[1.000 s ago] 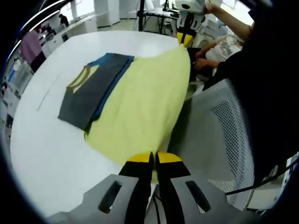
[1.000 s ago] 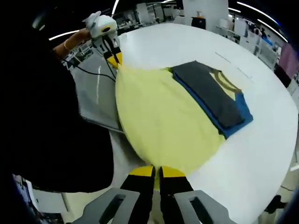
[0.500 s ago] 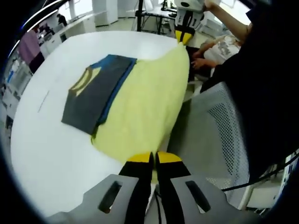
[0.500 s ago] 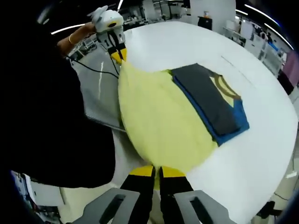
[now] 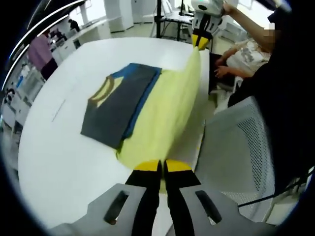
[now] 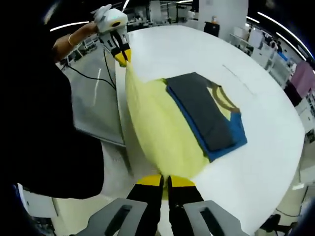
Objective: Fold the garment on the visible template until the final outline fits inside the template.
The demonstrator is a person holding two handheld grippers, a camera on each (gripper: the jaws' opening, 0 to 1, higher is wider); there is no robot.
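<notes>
The garment lies on the round white table (image 5: 59,147) with its grey and blue upper part (image 5: 118,105) folded flat, the yellow-trimmed collar showing. Its yellow lower part (image 5: 165,108) is lifted off the table and stretched taut between both grippers. My left gripper (image 5: 162,169) is shut on one hem corner; it also appears at the top left of the right gripper view (image 6: 119,55). My right gripper (image 6: 165,181) is shut on the other hem corner and appears as well in the left gripper view (image 5: 199,42). The grey panel (image 6: 199,110) sits beside the raised yellow cloth (image 6: 157,128). A faint template line (image 6: 238,78) marks the table.
A white mesh chair (image 5: 236,142) stands against the table's near edge, beside the person's dark clothing. A seated person (image 5: 246,54) is behind it. Desks and another person (image 5: 39,51) are beyond the table's far side. Bare table surrounds the garment (image 6: 266,147).
Both grippers have raised the yellow hem and carried it toward the collar side. The yellow cloth now stands steeper and looks narrower; the grey part has stayed flat.
</notes>
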